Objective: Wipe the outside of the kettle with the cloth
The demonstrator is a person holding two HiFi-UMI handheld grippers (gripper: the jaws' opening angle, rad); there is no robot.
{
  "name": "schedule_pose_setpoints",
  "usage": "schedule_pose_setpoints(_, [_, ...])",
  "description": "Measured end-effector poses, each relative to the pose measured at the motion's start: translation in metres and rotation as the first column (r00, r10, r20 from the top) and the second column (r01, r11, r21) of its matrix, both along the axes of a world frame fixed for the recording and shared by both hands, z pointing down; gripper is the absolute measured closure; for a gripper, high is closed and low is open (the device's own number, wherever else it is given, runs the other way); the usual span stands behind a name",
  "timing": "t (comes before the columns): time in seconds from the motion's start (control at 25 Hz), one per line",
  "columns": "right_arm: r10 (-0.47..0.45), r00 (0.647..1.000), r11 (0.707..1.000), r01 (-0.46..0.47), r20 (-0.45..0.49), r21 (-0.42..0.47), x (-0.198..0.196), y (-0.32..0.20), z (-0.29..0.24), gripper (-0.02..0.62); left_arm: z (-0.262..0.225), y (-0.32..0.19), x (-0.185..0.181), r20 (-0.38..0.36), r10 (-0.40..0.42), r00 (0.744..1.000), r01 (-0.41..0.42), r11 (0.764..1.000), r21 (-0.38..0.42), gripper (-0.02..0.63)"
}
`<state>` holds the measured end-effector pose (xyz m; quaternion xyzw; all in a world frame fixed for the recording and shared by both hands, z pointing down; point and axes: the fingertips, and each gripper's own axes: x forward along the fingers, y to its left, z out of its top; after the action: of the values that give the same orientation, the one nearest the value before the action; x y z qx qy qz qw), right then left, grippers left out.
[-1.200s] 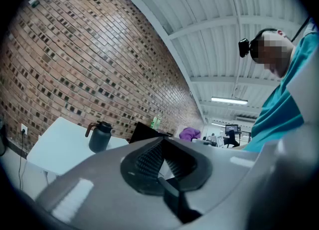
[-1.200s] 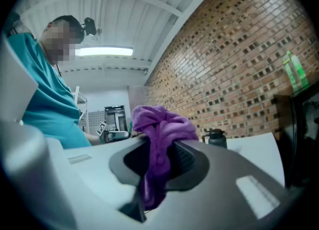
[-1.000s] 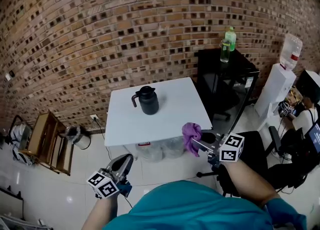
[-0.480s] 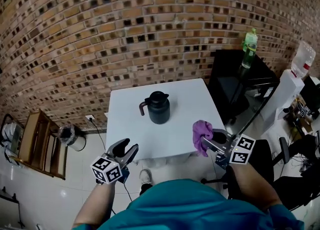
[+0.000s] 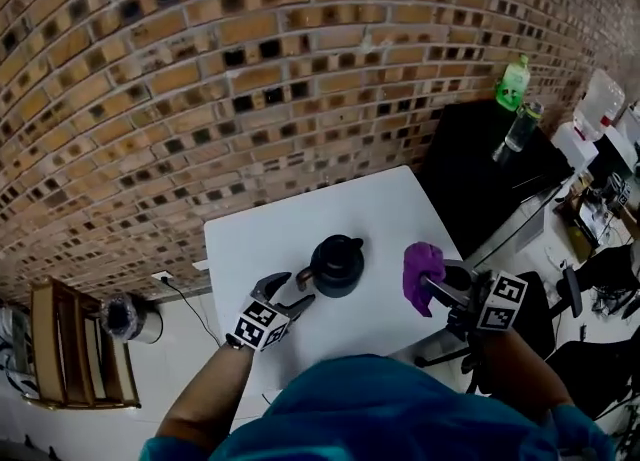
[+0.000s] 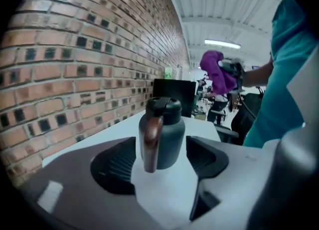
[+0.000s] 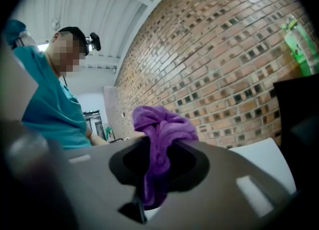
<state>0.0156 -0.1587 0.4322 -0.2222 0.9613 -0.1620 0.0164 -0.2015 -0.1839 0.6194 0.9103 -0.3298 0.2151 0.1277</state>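
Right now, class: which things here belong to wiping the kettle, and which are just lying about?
Belong to the job:
kettle, standing on the white table
purple cloth, clamped in the right gripper
left gripper, jaws opening, nothing gripped, facing the kettle's handle

Lying about:
green bottle on the black cabinet
wooden rack on the floor

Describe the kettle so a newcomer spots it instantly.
Start at the brick wall; a white table stands in front of it. Near the table's middle sits the kettle: squat, dark, lidded, with a brown side handle, unlike the purple cloth held nearby.
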Motion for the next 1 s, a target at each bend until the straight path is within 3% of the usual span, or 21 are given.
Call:
schedule_pose_setpoints(0.16, [-0.036, 0.999, 0.999, 0.035, -0.03, -0.015, 0.016, -0.028, 0.006, 0.531, 0.021, -0.033, 0.014, 0.071, 0.04, 0.997, -0.04, 0.999, 0.012, 0.309])
schedule_pose_setpoints(0.32, [-0.08, 0.996, 0.997, 0.079, -0.035, -0.012, 0.048, -0.054, 0.005, 0.531, 0.028, -0.034, 0.018, 0.127, 0.046, 0.991, -0.047, 0.999, 0.008, 0.492])
schedule_pose_setpoints(0.52, [-0.119, 0.993, 0.992, 0.118, -0.024, -0.038, 0.075, -0.078, 0.013, 0.531, 0.024, -0.032, 0.024, 0.13, 0.028, 0.991, -0.025, 0.999, -0.026, 0.495])
schedule_pose_setpoints(0.6, [-0.125, 0.992, 0.991, 0.124, -0.031, -0.046, 0.075, -0.086, 0.017, 0.531, 0.016, -0.041, 0.027, 0.085, -0.018, 0.996, 0.021, 0.999, -0.033, 0.495])
schedule_pose_setpoints(0.72, [-0.12, 0.992, 0.992, 0.118, -0.036, -0.033, 0.061, -0.092, 0.019, 0.531, -0.007, -0.054, 0.025, -0.055, -0.102, 0.993, 0.099, 0.993, -0.063, 0.497])
schedule_pose_setpoints(0.84, [-0.123, 0.992, 0.992, 0.122, -0.021, -0.021, 0.041, -0.086, 0.015, 0.531, -0.038, -0.062, 0.023, -0.201, -0.156, 0.967, 0.137, 0.985, -0.109, 0.5])
schedule_pose_setpoints(1.0, [-0.13, 0.991, 0.992, 0.13, -0.017, 0.002, 0.027, -0.079, 0.009, 0.531, -0.081, -0.069, 0.017, -0.306, -0.187, 0.933, 0.154, 0.98, -0.129, 0.511])
